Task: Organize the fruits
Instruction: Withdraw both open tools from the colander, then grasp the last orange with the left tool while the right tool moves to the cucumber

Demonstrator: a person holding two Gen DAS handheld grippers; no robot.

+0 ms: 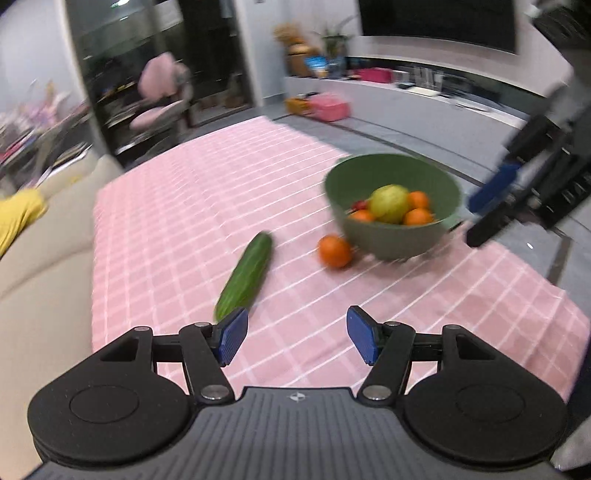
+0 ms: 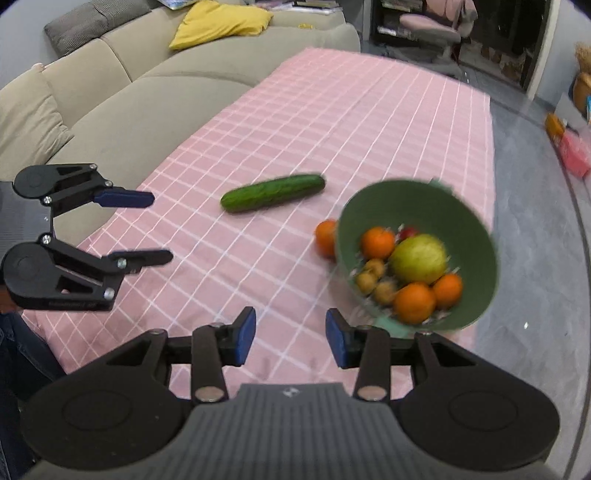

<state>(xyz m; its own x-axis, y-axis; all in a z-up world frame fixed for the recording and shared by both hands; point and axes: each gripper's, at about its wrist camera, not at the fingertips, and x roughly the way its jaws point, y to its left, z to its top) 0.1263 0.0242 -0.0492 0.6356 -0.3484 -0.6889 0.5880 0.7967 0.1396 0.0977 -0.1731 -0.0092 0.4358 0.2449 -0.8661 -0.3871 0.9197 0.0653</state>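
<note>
One green bowl (image 2: 417, 206) stands near the worktop's (image 2: 332, 122) right edge, on the pink checked cloth. In it lie three oranges (image 2: 413, 302), one large yellow-green fruit (image 2: 419, 258), three small brownish fruits (image 2: 373, 275) and something small and red (image 2: 408, 232), half hidden behind the others. A fourth orange (image 1: 334, 251) sits on the cloth touching or just beside the bowl's outer wall; the right wrist view shows it partly hidden by the rim. One cucumber (image 2: 273, 192) lies flat on the cloth, well apart from the bowl.

The left claw (image 1: 293, 338) hangs over the near end of the cloth, released, with nothing between its blue pads; the cucumber's near end lies just ahead of its left pad. The right claw (image 2: 290, 341) is also released and empty, above the cloth just beside the bowl.

A beige sofa (image 2: 147, 85) with one yellow cushion (image 2: 218, 22) runs along the worktop's far side. A pink chair (image 1: 162, 92) stands beyond it.
</note>
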